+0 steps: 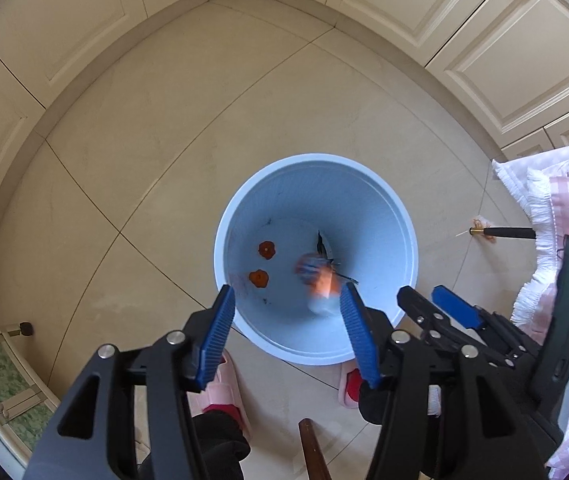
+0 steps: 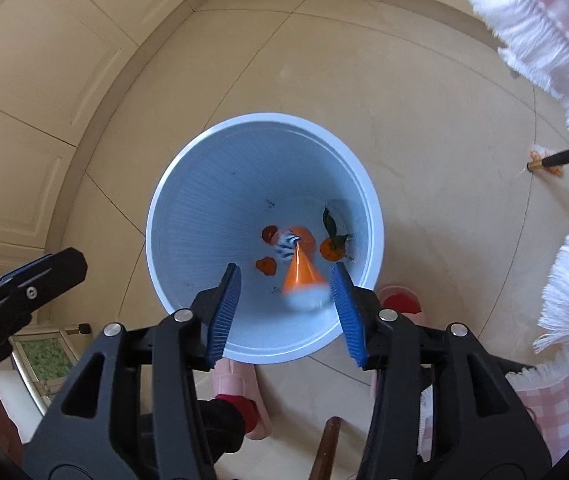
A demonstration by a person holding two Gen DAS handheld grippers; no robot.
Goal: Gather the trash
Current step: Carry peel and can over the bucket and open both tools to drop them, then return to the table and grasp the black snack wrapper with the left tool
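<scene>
Above the pale blue bin (image 2: 172, 184) on the tiled floor (image 1: 164, 140), your right gripper (image 2: 286, 308) points down with jaws parted and gripping nothing; a blurred orange-and-white wrapper (image 2: 302, 276) is in mid-air inside the bin's mouth, between and below the pads. Your left gripper (image 1: 286, 334), just beside it over the bin's near rim, is also spread and empty. On the bin's bottom lie a tangerine (image 2: 331, 249) and orange peel pieces (image 1: 266, 249).

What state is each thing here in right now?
Blue bin: upright, no lid.
Orange-and-white wrapper: blurred, falling into the bin.
Tangerine: lying at the bin's bottom.
Right claw: open, empty.
Left claw: open, empty.
</scene>
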